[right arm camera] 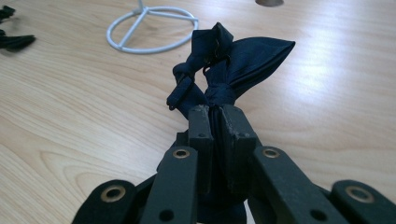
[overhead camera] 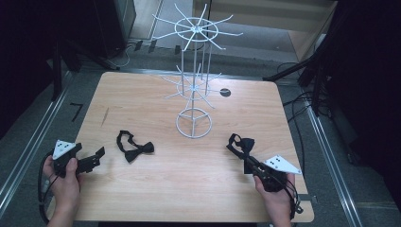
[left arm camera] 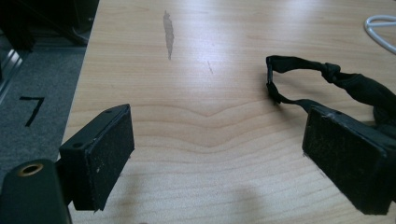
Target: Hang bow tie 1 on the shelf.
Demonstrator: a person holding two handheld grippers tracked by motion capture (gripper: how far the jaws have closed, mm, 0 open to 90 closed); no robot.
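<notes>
High view, left to right: your left gripper waits with jaws wide apart and empty beside the black fabric bow tie lying on the pale wooden table; the white wire display stand offers hooks; your right gripper pinches the dark navy bow tie for hanging. Floor marking reads "7".

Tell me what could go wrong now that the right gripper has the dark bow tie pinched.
The right gripper clamps only one wing of the dark navy fabric bow tie; it may slip free. Its loose strap dangles and could snag the white wire display rack's thin prongs.
</notes>
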